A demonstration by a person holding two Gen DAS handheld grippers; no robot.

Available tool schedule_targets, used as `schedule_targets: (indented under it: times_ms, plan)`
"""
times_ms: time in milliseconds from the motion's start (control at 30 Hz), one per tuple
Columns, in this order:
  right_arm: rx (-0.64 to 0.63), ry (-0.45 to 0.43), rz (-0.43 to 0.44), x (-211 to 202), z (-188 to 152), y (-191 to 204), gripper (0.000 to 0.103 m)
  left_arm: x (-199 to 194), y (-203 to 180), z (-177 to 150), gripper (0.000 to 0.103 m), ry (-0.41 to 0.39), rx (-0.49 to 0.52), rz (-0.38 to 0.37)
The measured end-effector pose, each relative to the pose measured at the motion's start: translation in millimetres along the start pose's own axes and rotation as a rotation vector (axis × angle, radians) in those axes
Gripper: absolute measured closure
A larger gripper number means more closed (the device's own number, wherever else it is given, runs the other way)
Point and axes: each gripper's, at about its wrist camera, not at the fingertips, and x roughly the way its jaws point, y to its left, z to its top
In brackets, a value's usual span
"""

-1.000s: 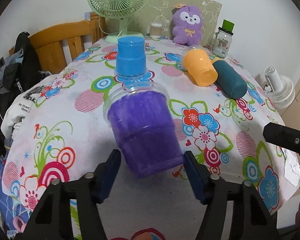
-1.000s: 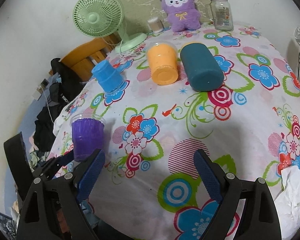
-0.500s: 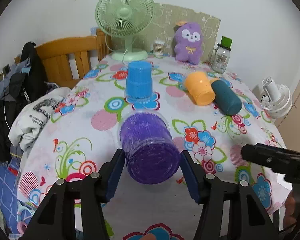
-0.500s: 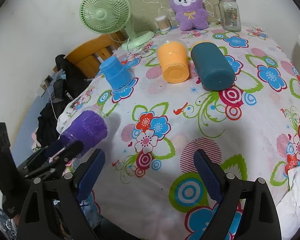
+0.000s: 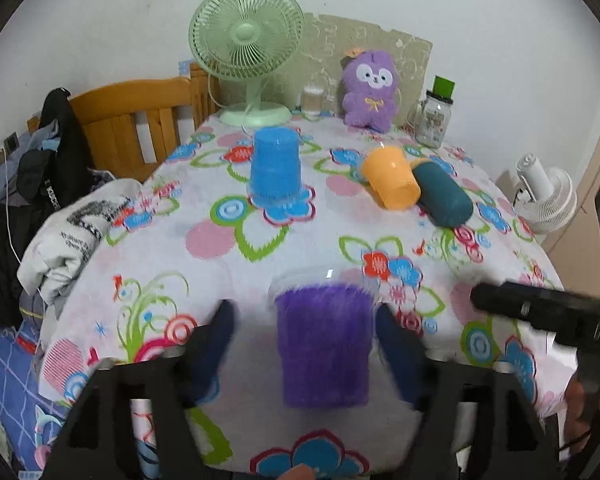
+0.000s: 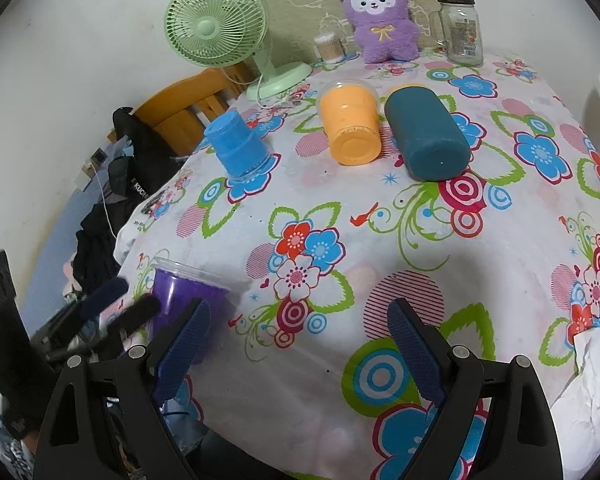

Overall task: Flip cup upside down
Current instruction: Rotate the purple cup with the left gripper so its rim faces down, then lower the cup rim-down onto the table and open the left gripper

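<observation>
A purple cup (image 5: 323, 344) with a clear rim lies between the blurred fingers of my left gripper (image 5: 306, 340), near the table's front edge. Its rim points away from me. The jaws stand wider than the cup and do not touch it. It also shows in the right wrist view (image 6: 188, 296) at the left, rim uppermost, beside the blurred left fingers (image 6: 134, 312). My right gripper (image 6: 300, 344) is open and empty over the flowered tablecloth (image 6: 380, 240).
A blue cup (image 5: 275, 168) stands upside down mid-table. An orange cup (image 5: 390, 178) and a teal cup (image 5: 442, 194) lie on their sides. A green fan (image 5: 246, 46), a purple plush toy (image 5: 370, 90) and a glass jar (image 5: 434, 118) line the back. Clothes (image 5: 68, 232) hang at the left edge.
My left gripper has opened and let go of the purple cup, and has pulled back from the table. The cup has sunk lower between the fingers. The right gripper has barely moved.
</observation>
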Motion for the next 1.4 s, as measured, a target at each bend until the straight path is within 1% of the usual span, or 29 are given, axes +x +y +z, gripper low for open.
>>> schedule_targets:
  times_ms: [33, 67, 167, 267, 367, 433, 500, 567, 633, 767, 933, 1067, 1167, 1400]
  plan:
    - [0.003, -0.001, -0.003, -0.1, 0.0, -0.9, 0.011, 0.8, 0.8, -4.5, 0.016, -0.001, 0.003, 0.002]
    - [0.005, -0.001, -0.003, -0.2, -0.1, -1.7, 0.011, 2.9, 1.9, -9.7, 0.015, 0.003, 0.007, 0.004]
    - [0.01, 0.0, -0.005, 1.0, -0.6, -2.6, 0.011, 9.2, 2.5, -17.9, 0.015, 0.03, 0.015, -0.024]
    - [0.008, 0.01, -0.003, 4.7, -1.5, -0.6, 0.011, 11.6, -2.6, -23.0, 0.015, 0.022, 0.036, -0.035]
    - [0.004, 0.017, -0.002, 7.9, -2.4, 2.2, 0.011, 16.6, -10.3, -29.3, 0.015, 0.036, 0.065, -0.05]
    - [0.0, 0.021, -0.002, 9.4, -2.3, 3.5, 0.011, 20.0, -14.0, -31.4, 0.016, 0.032, 0.079, -0.041]
    - [-0.002, 0.022, -0.002, 10.0, -2.2, 3.8, 0.011, 23.9, -14.7, -31.8, 0.025, 0.033, 0.077, -0.037]
    - [-0.001, 0.023, -0.004, 9.8, -2.2, 3.2, 0.011, 28.8, -14.8, -31.2, 0.04, 0.057, 0.074, -0.042]
    - [0.004, 0.02, -0.006, 9.3, -1.4, 1.2, 0.011, 29.7, -14.1, -31.0, 0.045, 0.061, 0.072, -0.041]
    - [0.01, 0.016, -0.007, 8.6, -1.3, -0.9, 0.011, 25.7, -12.0, -26.5, 0.045, 0.058, 0.072, -0.038]
    - [0.007, 0.016, 0.002, 8.7, -0.6, -0.9, 0.011, 10.3, -7.5, -12.0, 0.045, 0.044, 0.063, -0.048]
    - [0.005, 0.012, 0.011, 8.2, -0.9, 0.1, 0.011, -3.3, -5.0, -1.5, 0.045, 0.017, 0.068, -0.037]
    - [0.005, 0.01, 0.014, 7.5, -1.6, 0.1, 0.011, -7.6, -4.8, 3.3, 0.045, 0.024, 0.076, -0.039]
    - [0.011, 0.004, 0.019, 6.3, -1.9, -1.2, 0.011, -12.4, -6.7, 5.0, 0.045, 0.019, 0.092, -0.027]
